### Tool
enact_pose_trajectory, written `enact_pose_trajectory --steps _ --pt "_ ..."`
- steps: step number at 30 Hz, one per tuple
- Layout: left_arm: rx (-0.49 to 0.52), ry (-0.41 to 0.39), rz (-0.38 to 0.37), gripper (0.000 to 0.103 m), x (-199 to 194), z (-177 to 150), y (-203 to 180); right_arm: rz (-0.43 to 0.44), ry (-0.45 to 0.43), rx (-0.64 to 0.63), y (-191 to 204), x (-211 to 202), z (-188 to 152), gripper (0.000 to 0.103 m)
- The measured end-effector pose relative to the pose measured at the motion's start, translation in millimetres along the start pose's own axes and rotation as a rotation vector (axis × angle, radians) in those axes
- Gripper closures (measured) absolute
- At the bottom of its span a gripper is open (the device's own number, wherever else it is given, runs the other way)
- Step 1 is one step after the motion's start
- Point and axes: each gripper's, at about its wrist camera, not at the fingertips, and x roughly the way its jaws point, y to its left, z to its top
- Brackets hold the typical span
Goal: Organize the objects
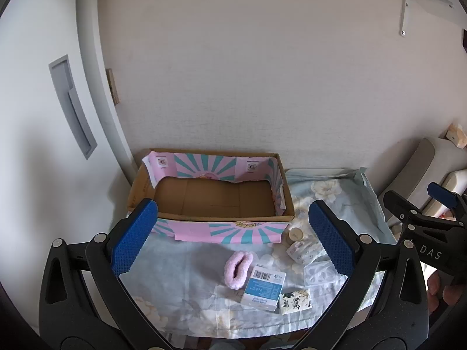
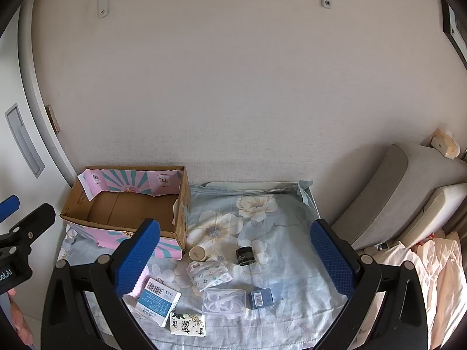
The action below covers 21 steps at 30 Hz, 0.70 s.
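empty cardboard box (image 2: 137,210), clear floral cloth (image 2: 280,233) right

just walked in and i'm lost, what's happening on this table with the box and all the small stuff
A person holds a two-finger gripper in each hand, and the left gripper and right gripper both hover open, gripping nothing. The cardboard box at the back left is empty. The items to sort lie on the floral cloth: a pink sock, a blue-and-white carton, a black jar, and other small things. Sorting hasn't visibly begun.
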Motion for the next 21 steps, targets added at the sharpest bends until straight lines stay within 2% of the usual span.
enact_pose_trajectory --steps 21 --pt "-0.005 -0.002 0.001 0.0 -2.5 -1.5 -0.5 0.001 -0.003 -0.003 0.3 -1.1 0.1 0.001"
